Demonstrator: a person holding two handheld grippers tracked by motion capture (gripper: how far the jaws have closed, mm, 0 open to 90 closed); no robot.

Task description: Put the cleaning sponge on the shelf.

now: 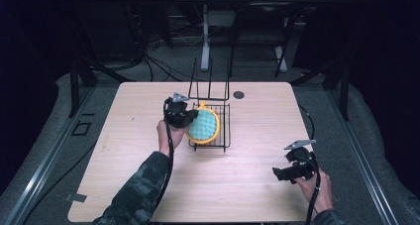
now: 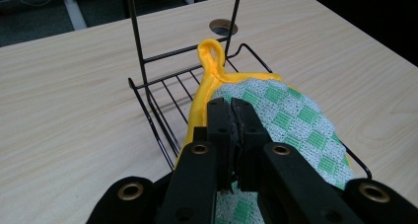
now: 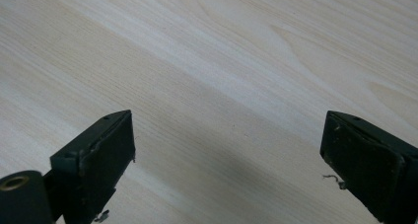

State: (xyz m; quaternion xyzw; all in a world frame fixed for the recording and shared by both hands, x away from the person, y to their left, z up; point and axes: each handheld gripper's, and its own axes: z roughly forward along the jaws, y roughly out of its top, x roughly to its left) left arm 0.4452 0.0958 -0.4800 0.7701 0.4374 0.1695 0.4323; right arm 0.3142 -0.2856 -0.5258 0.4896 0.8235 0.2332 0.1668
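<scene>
A round pot holder (image 1: 207, 126) with a yellow rim and green checks lies tilted over a black wire rack (image 1: 224, 136) near the middle of the table. My left gripper (image 1: 190, 117) is at its left edge, shut on the cloth. In the left gripper view the two jaws (image 2: 232, 105) meet on the pot holder (image 2: 291, 115), just below its yellow loop (image 2: 211, 54), with the rack (image 2: 156, 118) underneath. My right gripper (image 1: 277, 174) hovers at the table's front right, apart from the rack. It is open (image 3: 229, 145) with only bare wood between its jaws.
The rack's tall upright wires (image 1: 210, 81) rise at its far side. A round cable hole (image 1: 239, 94) sits in the tabletop (image 1: 148, 185) just behind the rack. Another desk's legs (image 1: 204, 41) stand on the floor beyond the table.
</scene>
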